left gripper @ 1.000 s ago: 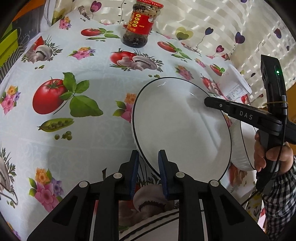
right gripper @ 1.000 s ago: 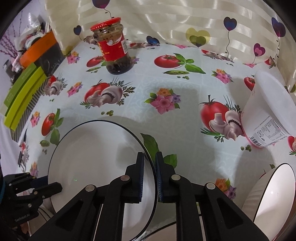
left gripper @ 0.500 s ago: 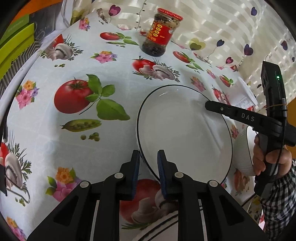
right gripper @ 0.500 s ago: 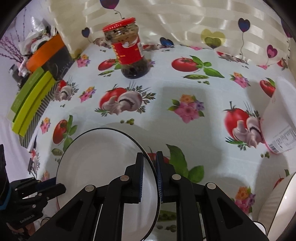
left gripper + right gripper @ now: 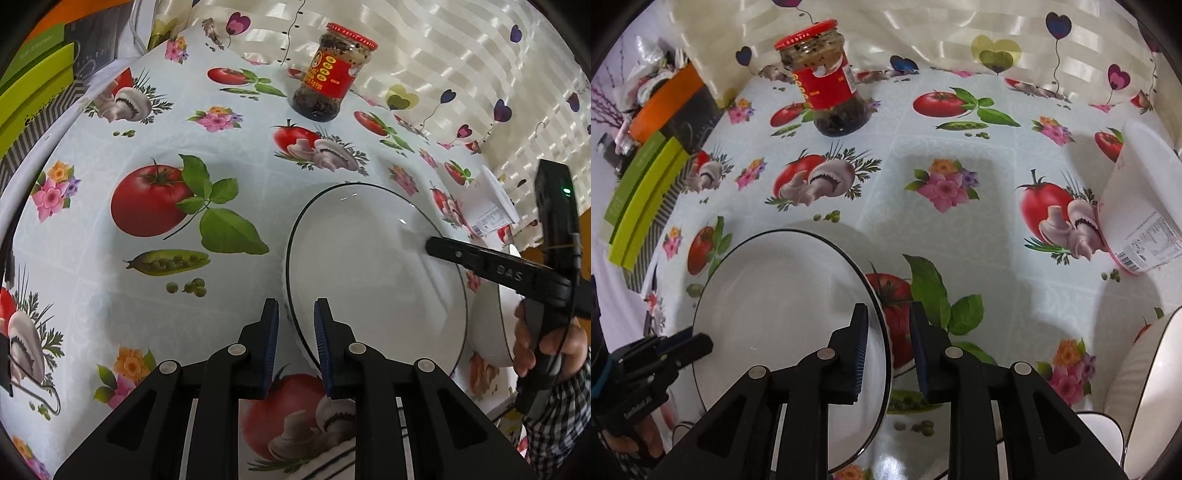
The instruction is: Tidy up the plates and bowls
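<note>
Vegetable-print tablecloth (image 5: 110, 295) covers the table, with a pale striped curtain (image 5: 923, 33) carrying heart balloons behind it.

Left gripper (image 5: 295, 332): blue-padded fingers (image 5: 271, 343) stand a narrow gap apart, straddling the near-left rim of the white plate (image 5: 369, 277). Whether the pads actually press the rim, cannot tell; the gap looks slightly wider than the rim.

Right gripper (image 5: 888, 339): jaws are opening, the plate's (image 5: 783, 306) right rim between them, pads clear of it on both sides.

Plate is black-edged, tilted, its lower edge toward the cameras; whether it rests on the cloth is not clear.

Left view only: the right gripper (image 5: 432, 245) seen side-on, reaching over the plate's far-right rim, with the person's hand (image 5: 546, 347) on its handle and a checked sleeve (image 5: 554, 424) below. A white bowl (image 5: 487, 325) sits just right of the plate, partly behind it.

Right view only: the left gripper (image 5: 698, 341) at the plate's left edge, and a white black-rimmed dish (image 5: 1145, 376) well right of the plate, standing steeply tilted.

Both views: a red-lidded jar (image 5: 332, 74) beyond the plate near the curtain; a white labelled tub (image 5: 1137, 206) right of the plate; green and orange boxes (image 5: 646, 184) off the table's left edge.
</note>
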A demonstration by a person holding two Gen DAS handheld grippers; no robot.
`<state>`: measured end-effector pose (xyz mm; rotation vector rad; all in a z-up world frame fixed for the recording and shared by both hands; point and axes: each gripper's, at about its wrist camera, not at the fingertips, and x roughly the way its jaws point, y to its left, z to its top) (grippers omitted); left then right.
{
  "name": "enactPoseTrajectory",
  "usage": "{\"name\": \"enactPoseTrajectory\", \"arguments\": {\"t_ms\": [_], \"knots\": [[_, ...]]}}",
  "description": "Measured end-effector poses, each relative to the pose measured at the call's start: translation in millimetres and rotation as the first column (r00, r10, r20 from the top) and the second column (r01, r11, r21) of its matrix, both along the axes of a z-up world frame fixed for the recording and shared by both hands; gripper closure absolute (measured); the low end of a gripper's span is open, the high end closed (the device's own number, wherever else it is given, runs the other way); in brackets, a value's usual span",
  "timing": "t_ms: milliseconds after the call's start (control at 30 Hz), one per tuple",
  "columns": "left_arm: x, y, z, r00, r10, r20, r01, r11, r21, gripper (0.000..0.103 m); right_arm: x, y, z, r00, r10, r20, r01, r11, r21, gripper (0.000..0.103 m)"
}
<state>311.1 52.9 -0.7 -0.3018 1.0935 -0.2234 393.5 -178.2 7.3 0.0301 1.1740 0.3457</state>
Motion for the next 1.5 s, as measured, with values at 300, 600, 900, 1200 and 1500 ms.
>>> {"name": "enactPoseTrajectory", "arguments": {"t_ms": [300, 600, 900, 1200, 1500], "knots": [[2, -1, -4, 1.000, -0.005, -0.002, 0.005, 1.000, 0.003, 0.082, -7, 8, 1, 1.000, 0.017, 0.016, -0.017, 1.000, 0.002, 0.080], [-1, -5, -8, 1.000, -0.020, -0.012, 0.019, 1.000, -0.005, 0.082, -7, 13, -4, 0.999, 0.035, 0.014, -0.035, 0.999, -0.036, 0.083], [-5, -6, -10, 0.999, -0.018, -0.034, 0.017, 1.000, -0.025, 0.082, -9, 9, -2, 1.000, 0.018, 0.026, -0.017, 1.000, -0.014, 0.087], [-5, -3, -7, 0.999, 0.008, -0.031, -0.009, 1.000, -0.012, 0.083, -9, 9, 0, 1.000, -0.006, 0.022, 0.006, 1.000, 0.012, 0.087], [-5, 6, 9, 0.999, 0.040, 0.006, -0.040, 0.999, -0.015, 0.083, -13, 12, 9, 1.000, -0.015, 0.024, 0.014, 0.998, 0.059, 0.087]]}}
